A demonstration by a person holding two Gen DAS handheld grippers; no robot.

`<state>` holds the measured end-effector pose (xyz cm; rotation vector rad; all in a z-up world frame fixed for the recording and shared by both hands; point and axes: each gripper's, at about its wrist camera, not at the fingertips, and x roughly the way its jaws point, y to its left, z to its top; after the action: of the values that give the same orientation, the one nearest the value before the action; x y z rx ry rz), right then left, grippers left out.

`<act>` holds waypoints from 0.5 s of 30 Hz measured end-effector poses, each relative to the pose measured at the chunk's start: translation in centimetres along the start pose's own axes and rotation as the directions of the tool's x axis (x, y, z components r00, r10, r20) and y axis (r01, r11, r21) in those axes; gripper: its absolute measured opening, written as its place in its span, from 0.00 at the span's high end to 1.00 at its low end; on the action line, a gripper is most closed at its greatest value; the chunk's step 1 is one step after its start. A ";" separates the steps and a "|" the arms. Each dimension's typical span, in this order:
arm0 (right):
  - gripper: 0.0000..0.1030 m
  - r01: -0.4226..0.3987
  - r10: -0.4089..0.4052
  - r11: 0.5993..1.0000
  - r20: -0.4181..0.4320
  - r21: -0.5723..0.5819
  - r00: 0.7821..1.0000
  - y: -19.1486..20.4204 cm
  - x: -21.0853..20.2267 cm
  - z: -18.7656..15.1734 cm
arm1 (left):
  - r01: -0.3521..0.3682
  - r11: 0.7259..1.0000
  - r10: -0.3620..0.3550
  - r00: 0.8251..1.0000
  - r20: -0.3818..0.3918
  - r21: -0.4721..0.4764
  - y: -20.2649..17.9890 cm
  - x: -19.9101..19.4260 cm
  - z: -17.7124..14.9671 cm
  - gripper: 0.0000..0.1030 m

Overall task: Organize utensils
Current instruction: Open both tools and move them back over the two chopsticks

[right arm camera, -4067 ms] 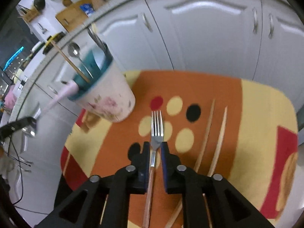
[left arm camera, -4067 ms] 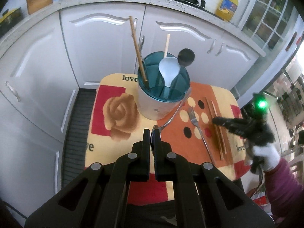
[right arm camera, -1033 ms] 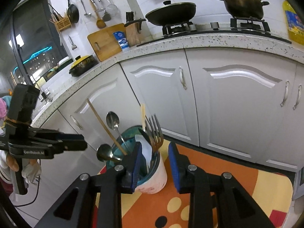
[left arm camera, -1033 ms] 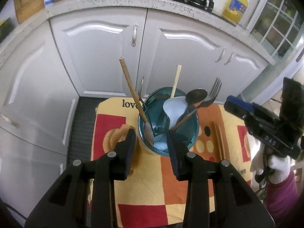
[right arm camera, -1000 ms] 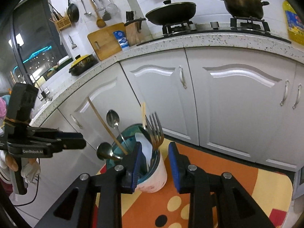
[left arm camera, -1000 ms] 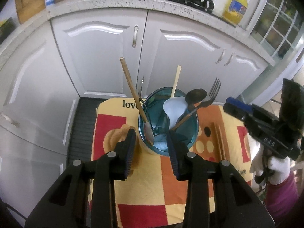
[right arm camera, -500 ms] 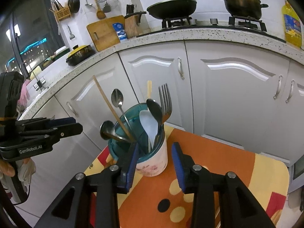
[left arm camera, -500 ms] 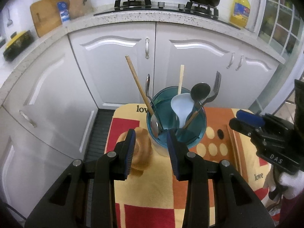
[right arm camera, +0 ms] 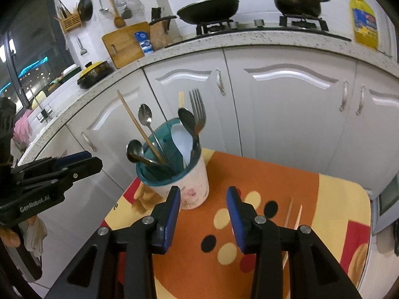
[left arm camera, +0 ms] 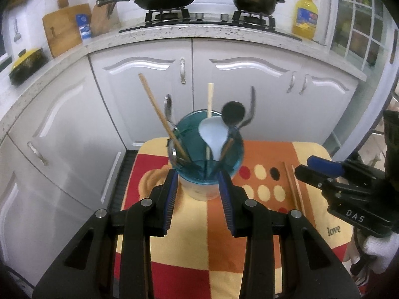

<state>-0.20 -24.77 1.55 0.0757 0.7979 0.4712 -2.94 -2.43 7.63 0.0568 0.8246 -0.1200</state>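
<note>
— Right, where do things stand?

— Both my tongs are spread wide with nothing in them. The left tongs point(left arm camera: 198, 194) hover just in front of the utensil holder point(left arm camera: 207, 174); the right tongs point(right arm camera: 203, 211) sit beside it, above the patterned mat point(right arm camera: 261, 174). The fork point(right arm camera: 198, 111), the spoons, the white ladle point(left arm camera: 213, 134) and one wooden stick stand inside the holder.

— So what's left?

— As I judge it, the pair of chopsticks point(left arm camera: 294, 189) lying flat on the mat, right of the holder, well apart from it.

— How would you take them?

— With the right tongs, low and square across both sticks near the middle, pinching them together so neither rolls off, then tipping them upright over a gap in the holder.
</note>
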 end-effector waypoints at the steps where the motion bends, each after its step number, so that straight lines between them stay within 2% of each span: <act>1: 0.64 0.008 -0.008 1.000 -0.001 0.000 1.000 -0.2 -0.2 -0.3 | 0.003 1.000 -0.003 1.000 0.002 0.001 -0.2 0.0 -0.1 0.68; 8: 0.63 0.054 -0.054 0.998 -0.004 0.021 0.999 -2.1 -1.7 -1.6 | 0.021 1.000 -0.021 1.000 0.016 0.022 -3.0 0.2 -0.9 0.68; 15: 0.61 0.143 -0.140 0.989 -0.067 0.045 0.988 -6.7 -1.2 -4.1 | 0.110 0.994 -0.111 0.993 -0.047 -0.009 -5.2 1.9 -2.3 0.68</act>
<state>-1.27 -31.78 -2.10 0.0499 0.8710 0.3203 -3.99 -7.51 4.64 0.0079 0.8757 -0.2211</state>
